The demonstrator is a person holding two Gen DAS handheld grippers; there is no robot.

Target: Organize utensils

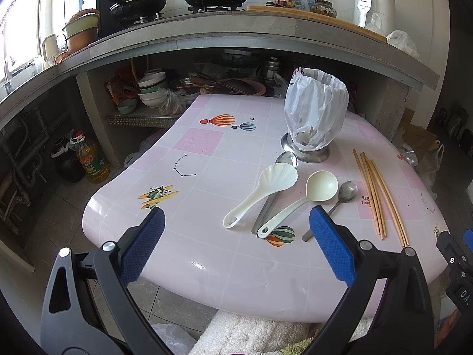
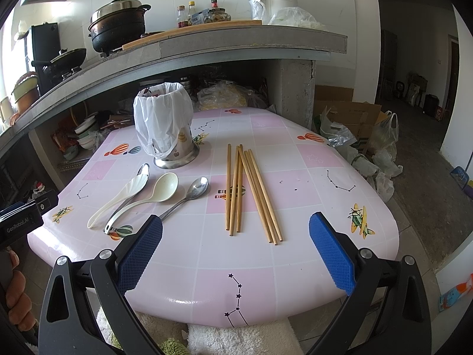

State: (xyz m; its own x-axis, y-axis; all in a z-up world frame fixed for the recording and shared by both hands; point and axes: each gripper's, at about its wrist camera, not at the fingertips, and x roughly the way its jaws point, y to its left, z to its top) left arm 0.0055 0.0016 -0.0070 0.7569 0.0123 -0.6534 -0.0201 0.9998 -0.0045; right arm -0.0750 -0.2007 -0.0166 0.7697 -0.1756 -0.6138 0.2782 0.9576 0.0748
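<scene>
Daylight from the left window (image 1: 20,29) blew out; glare sheened the table (image 1: 207,266); fisheye edges curved, darkened.

"GenRobot.AI" on left tool (image 2: 20,222)

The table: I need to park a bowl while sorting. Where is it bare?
Free: the table's right part, beyond the chopsticks, and its left part, left of the white rice paddle. Crowded: the middle, where spoons and ladle lie before the bag-lined holder.
</scene>
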